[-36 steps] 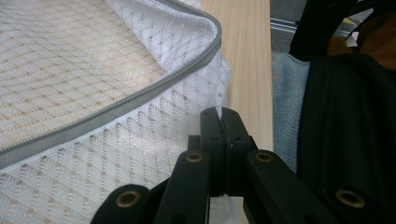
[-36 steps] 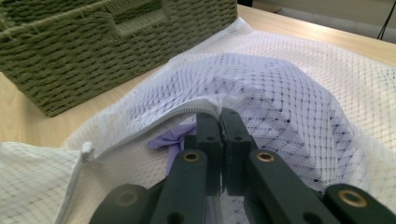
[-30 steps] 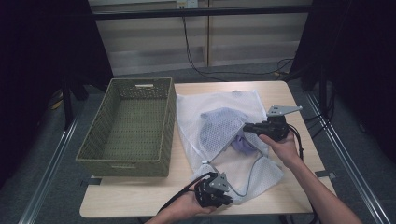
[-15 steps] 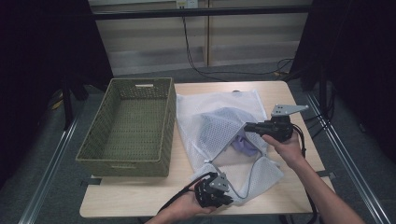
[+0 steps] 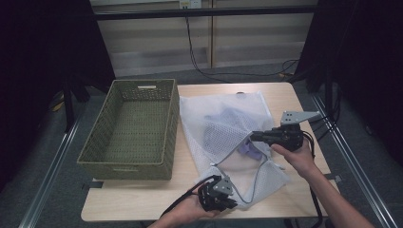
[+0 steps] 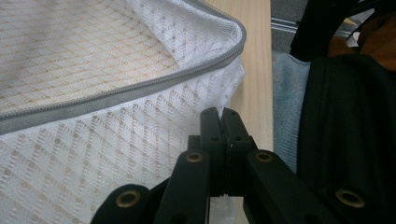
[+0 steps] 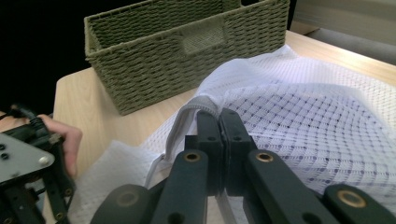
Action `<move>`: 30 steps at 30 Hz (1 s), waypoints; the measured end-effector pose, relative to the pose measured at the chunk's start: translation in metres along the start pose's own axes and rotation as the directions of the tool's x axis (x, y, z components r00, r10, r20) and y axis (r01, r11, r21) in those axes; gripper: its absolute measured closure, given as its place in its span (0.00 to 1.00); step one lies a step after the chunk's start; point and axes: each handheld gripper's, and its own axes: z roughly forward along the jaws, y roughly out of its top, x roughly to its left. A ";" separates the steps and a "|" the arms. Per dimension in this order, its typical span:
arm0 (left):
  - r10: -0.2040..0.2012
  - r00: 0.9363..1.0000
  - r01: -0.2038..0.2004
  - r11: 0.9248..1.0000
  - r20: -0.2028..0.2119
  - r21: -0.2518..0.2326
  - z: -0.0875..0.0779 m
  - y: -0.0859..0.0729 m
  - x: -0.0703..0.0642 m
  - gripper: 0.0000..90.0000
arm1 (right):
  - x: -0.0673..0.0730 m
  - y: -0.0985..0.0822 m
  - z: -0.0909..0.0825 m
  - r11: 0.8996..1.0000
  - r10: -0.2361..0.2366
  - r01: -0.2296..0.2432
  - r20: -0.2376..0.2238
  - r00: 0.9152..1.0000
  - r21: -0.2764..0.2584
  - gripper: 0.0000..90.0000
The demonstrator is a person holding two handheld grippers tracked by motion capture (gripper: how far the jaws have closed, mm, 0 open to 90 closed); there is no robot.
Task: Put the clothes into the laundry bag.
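Purple garment (image 5: 247,148) veiled by mesh bag (image 5: 223,128)

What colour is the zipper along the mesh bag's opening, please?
Grey, on the zipper; clearest in the left gripper view.

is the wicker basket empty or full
Empty: the high view looks straight into the wicker basket and shows only its bare woven floor; the mesh laundry bag lies beside it on the table.

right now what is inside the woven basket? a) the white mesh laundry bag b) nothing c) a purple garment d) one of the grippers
b: in the high view the green woven basket shows only its bare woven floor, while the white mesh laundry bag with the purple garment in it lies beside it on the table.
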 end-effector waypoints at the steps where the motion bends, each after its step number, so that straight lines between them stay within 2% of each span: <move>1: -0.002 1.000 0.002 1.000 0.000 -0.001 0.000 0.000 0.000 1.00 | 0.002 -0.001 -0.001 1.000 0.002 -0.002 -0.003 1.000 0.004 0.99; 7: -0.003 1.000 0.003 1.000 0.002 0.000 0.000 0.000 0.000 1.00 | 0.012 -0.009 -0.002 0.999 -0.002 0.003 -0.033 0.999 0.032 0.99; 10: 0.002 1.000 -0.002 1.000 0.002 0.022 -0.001 0.001 0.001 1.00 | 0.017 -0.018 -0.003 0.999 0.004 -0.001 -0.050 0.999 0.053 0.99; 11: -0.004 1.000 0.004 1.000 -0.001 -0.002 0.000 0.000 0.000 1.00 | 0.018 -0.022 -0.003 0.998 0.007 -0.003 -0.057 0.998 0.066 0.98; 17: -0.006 1.000 0.006 1.000 0.002 0.000 0.000 0.000 0.000 1.00 | 0.024 -0.038 0.001 0.993 0.016 -0.007 -0.080 0.997 0.116 0.98; 24: -0.002 1.000 0.002 1.000 0.000 0.013 -0.001 0.000 0.000 1.00 | 0.029 -0.055 0.008 0.984 0.024 -0.006 -0.103 0.994 0.178 0.98; 25: -0.007 1.000 0.007 1.000 -0.003 -0.005 0.000 0.000 0.000 1.00 | 0.029 -0.057 0.010 0.982 0.025 -0.004 -0.105 0.994 0.191 0.97; 30: -0.004 1.000 0.004 1.000 -0.003 -0.002 0.000 0.000 0.000 1.00 | 0.028 -0.067 0.021 0.969 0.032 -0.005 -0.107 0.994 0.247 0.97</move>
